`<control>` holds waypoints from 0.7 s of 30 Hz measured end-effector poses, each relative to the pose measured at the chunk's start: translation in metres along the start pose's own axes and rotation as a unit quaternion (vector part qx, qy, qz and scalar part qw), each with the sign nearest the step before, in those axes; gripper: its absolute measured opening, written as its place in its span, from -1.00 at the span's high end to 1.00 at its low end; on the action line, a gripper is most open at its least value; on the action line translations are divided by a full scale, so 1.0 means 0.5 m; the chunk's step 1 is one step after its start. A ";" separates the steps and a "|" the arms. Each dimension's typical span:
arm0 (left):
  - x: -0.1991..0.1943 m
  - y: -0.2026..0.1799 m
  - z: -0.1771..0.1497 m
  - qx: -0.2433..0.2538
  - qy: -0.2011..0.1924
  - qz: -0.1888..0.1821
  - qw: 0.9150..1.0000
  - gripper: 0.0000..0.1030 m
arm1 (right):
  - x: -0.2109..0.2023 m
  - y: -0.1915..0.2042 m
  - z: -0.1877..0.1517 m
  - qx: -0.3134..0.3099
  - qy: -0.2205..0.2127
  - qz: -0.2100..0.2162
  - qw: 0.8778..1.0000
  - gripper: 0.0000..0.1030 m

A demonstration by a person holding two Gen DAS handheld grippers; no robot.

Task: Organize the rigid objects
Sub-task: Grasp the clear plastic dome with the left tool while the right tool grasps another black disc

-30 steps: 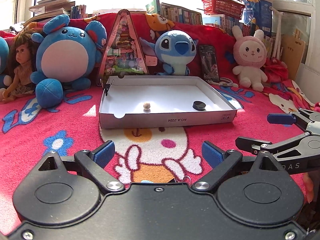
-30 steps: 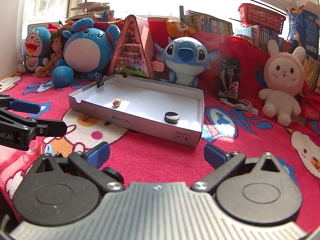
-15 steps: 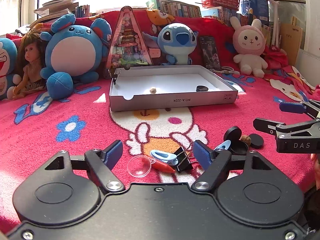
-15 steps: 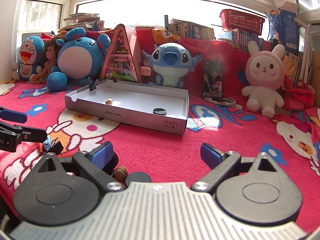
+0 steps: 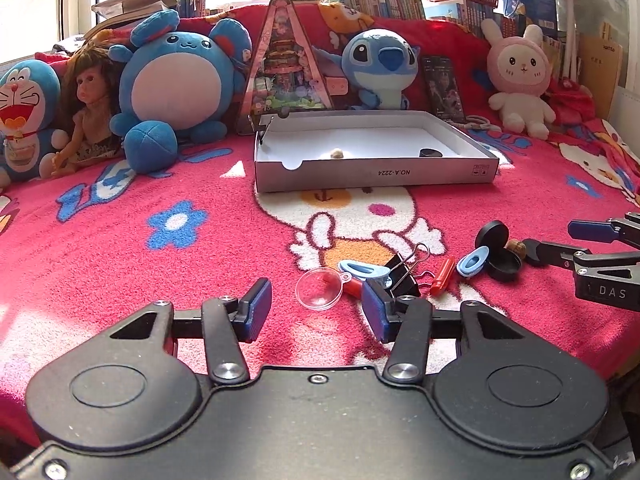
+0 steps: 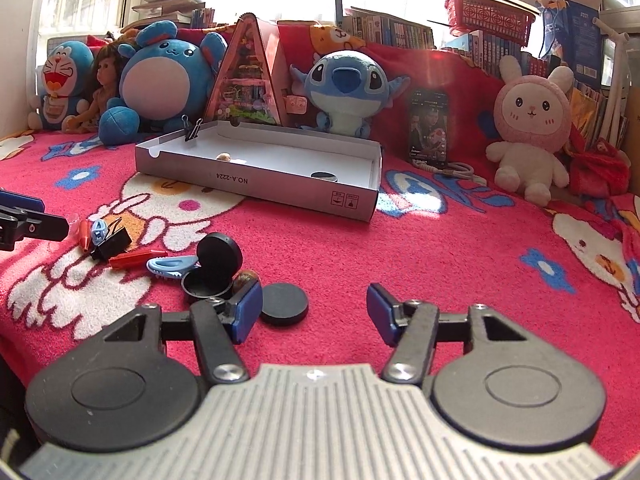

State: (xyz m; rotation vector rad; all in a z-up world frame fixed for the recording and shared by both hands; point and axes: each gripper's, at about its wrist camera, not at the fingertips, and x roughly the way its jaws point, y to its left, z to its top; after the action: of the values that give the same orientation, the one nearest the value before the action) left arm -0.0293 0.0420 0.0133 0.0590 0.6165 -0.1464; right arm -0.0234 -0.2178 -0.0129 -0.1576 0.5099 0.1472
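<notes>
A white shallow box (image 5: 376, 174) (image 6: 256, 188) on the red blanket holds a beige nut (image 5: 337, 154) and a black disc (image 5: 430, 153). Nearer lie a clear plastic dome (image 5: 320, 290), a black binder clip (image 5: 402, 270), blue clips (image 5: 472, 260), red pegs (image 5: 442, 276) and an open black tin (image 6: 206, 284). My left gripper (image 5: 316, 312) is closing, with the dome just ahead between its fingers, untouched. My right gripper (image 6: 314, 314) (image 5: 560, 240) is closing too; a loose black disc (image 6: 284, 304) lies between its fingers beside the left pad, not pressed.
Plush toys (image 5: 176, 92) (image 6: 528, 120), a doll (image 5: 90, 116), a triangular model house (image 5: 288, 68) and a phone (image 6: 428, 124) line the back behind the box. A binder clip (image 6: 192, 128) sits on the box's far left corner. Books and a red basket (image 6: 488, 16) fill the windowsill.
Both grippers have drawn back and sunk, so the pile of small objects has come into view in front of them. Both pairs of jaws have narrowed.
</notes>
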 end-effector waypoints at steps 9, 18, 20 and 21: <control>0.026 0.014 -0.006 -0.037 0.019 -0.005 0.999 0.14 | 0.010 0.017 -0.003 -0.010 0.010 0.011 1.000 -0.15; 0.048 0.019 0.001 -0.054 0.019 0.003 0.998 0.21 | 0.023 0.034 -0.002 -0.018 0.014 -0.020 1.000 -0.07; 0.051 0.020 0.001 -0.058 0.019 0.002 0.998 0.24 | 0.024 0.027 -0.002 -0.005 0.016 -0.017 1.000 -0.06; 0.052 0.020 0.001 -0.059 0.018 0.001 0.998 0.25 | 0.024 0.025 -0.003 -0.001 0.017 -0.013 1.000 -0.06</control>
State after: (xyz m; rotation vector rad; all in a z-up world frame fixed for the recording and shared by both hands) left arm -0.0067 0.0487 -0.0013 -0.0524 0.6609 -0.1064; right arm -0.0161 -0.2049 -0.0214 -0.1692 0.5418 0.1207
